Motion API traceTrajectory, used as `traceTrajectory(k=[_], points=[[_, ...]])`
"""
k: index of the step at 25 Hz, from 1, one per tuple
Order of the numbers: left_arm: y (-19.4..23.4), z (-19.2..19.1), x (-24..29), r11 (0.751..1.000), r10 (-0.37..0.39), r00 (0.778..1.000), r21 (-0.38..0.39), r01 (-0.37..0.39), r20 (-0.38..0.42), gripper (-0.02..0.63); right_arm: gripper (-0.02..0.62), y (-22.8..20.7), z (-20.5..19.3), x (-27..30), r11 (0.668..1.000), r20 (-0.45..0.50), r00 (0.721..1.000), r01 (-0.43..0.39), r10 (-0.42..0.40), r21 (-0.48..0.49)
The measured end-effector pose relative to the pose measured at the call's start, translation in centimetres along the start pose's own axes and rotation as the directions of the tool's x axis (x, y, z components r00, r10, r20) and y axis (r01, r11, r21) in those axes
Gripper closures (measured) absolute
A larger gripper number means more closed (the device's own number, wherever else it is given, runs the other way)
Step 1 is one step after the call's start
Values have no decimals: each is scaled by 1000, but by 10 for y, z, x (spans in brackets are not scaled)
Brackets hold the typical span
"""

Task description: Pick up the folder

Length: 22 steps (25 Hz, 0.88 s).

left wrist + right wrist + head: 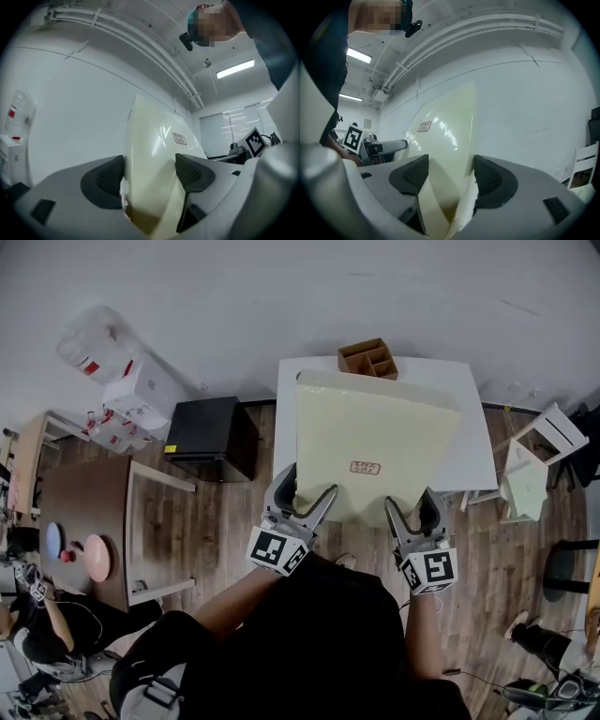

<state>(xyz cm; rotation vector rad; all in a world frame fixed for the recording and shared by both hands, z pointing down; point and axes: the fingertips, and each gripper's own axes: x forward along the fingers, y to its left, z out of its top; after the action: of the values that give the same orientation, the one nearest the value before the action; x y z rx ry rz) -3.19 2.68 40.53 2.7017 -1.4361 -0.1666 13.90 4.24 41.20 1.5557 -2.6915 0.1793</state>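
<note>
A large cream folder point(375, 442) with a small red label is held up over the white table point(473, 451), tilted toward me. My left gripper point(306, 493) is shut on its near left edge, and my right gripper point(412, 504) is shut on its near right edge. In the left gripper view the folder point(154, 136) fills the gap between the dark pads of the left gripper point(150, 171). In the right gripper view the folder point(445, 126) runs up from between the pads of the right gripper point(451, 173), its covers slightly spread near the jaws.
A brown wooden organizer box point(369, 357) stands at the table's far edge. A black cabinet point(208, 432) sits left of the table, and a brown table point(84, 502) further left. A white chair point(534, 465) is on the right. A seated person point(56, 624) is at lower left.
</note>
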Motion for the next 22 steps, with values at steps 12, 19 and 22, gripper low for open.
traceTrajectory(k=[12, 19, 22], points=[[-16, 6, 17, 998, -37, 999, 41, 36, 9, 252, 285, -18, 4, -8, 999, 34, 999, 37, -38, 23], [-24, 3, 19, 998, -57, 998, 36, 57, 0, 252, 286, -21, 6, -14, 1000, 50, 998, 31, -31, 2], [-28, 2, 23, 998, -60, 998, 30, 60, 0, 252, 285, -25, 7, -18, 999, 58, 998, 38, -38, 3]])
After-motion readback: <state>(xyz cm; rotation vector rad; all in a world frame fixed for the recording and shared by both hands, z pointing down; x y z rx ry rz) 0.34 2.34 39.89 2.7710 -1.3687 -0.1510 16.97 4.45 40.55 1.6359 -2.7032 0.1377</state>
